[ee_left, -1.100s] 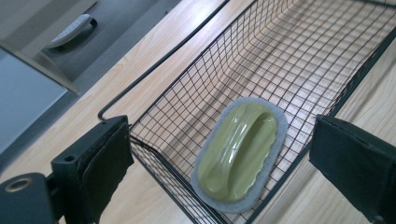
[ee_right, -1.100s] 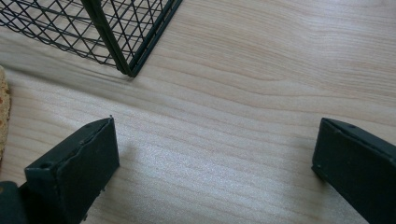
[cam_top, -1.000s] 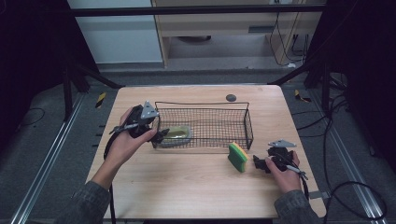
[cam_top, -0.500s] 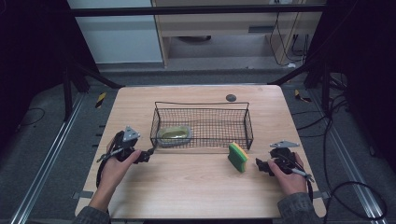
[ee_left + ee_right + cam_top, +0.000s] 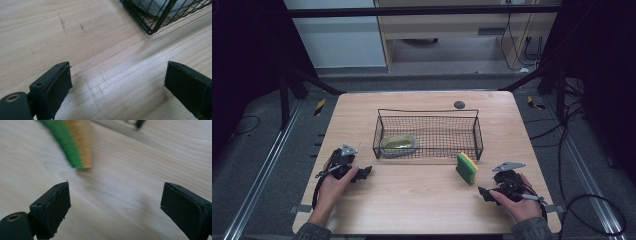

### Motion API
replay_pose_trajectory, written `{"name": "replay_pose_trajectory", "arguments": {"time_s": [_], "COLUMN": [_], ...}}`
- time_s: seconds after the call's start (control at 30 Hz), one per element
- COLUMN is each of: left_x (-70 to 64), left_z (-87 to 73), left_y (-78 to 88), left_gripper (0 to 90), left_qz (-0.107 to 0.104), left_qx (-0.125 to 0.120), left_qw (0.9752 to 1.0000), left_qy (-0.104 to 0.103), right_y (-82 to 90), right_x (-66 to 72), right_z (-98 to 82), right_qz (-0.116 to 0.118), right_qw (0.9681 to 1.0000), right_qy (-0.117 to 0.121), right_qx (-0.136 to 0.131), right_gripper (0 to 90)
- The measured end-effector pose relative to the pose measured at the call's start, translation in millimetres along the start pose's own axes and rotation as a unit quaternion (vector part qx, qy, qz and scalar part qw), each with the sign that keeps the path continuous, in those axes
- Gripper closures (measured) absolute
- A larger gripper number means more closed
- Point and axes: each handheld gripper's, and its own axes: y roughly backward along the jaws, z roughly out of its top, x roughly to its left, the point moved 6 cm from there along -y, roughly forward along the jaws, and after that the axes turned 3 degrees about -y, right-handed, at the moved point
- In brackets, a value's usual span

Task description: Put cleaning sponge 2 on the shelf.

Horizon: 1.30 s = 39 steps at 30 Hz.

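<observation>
Sponge (image 5: 467,168) standing on edge on table (image 5: 422,200), just outside basket (image 5: 428,134) near its front right corner, green face toward left. Lying inside basket at left end: greenish object (image 5: 398,144), identity unclear. Left gripper (image 5: 362,173) resting on table left of basket, jaws spread wide, gripping nothing. Right gripper (image 5: 483,192) lying near sponge, apart from it, jaws gaping wide, holding nothing. Small dark disc (image 5: 459,104) sitting behind basket.
</observation>
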Motion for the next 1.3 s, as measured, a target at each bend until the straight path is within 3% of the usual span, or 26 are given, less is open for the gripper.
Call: {"name": "replay_pose_trajectory", "arguments": {"time_s": [0.1, 0.17, 0.23, 0.43, 0.8, 1.03, 1.23, 1.3], "left_x": [-0.7, -0.7, -0.1, 0.2, -0.2, 0.0, 0.4, 0.4], "left_z": [-2.0, -2.1, -3.6, -4.2, -4.0, -3.7, -3.1, -3.1], "left_y": [-3.3, -3.8, -5.9, -6.4, -6.6, -6.9, -7.3, -7.4], "left_gripper": [2.5, 2.0, 0.0, 0.0, 0.0, 0.0, 0.0, 0.0], "left_qz": [-0.002, -0.002, -0.002, -0.001, 0.000, 0.000, -0.001, -0.001], "left_qx": [-0.004, -0.005, -0.027, -0.037, -0.037, -0.037, -0.037, -0.037], "left_qw": [1.0000, 1.0000, 0.9996, 0.9993, 0.9993, 0.9993, 0.9993, 0.9993], "left_qy": [0.001, 0.001, 0.004, 0.005, 0.008, 0.008, 0.006, 0.005], "right_y": [4.5, 6.0, 14.7, 32.3, 39.8, 31.5, 11.6, 0.1], "right_x": [17.9, 20.4, 27.4, 29.7, 37.4, 40.4, 43.9, 45.7], "right_z": [4.9, 7.2, 17.5, 44.0, 88.3, 98.0, 102.5, 104.4], "right_qz": [0.001, 0.000, -0.002, -0.018, -0.018, -0.009, 0.006, 0.008], "right_qw": [0.9994, 0.9993, 0.9987, 0.9964, 0.9932, 0.9915, 0.9898, 0.9880], "right_qy": [0.030, 0.033, 0.040, 0.067, 0.085, 0.094, 0.082, 0.086], "right_qx": [0.018, 0.020, 0.031, 0.048, 0.077, 0.090, 0.116, 0.129], "right_gripper": [11.2, 11.5, 11.9, 13.8, 24.6, 28.4, 32.3, 34.8]}}
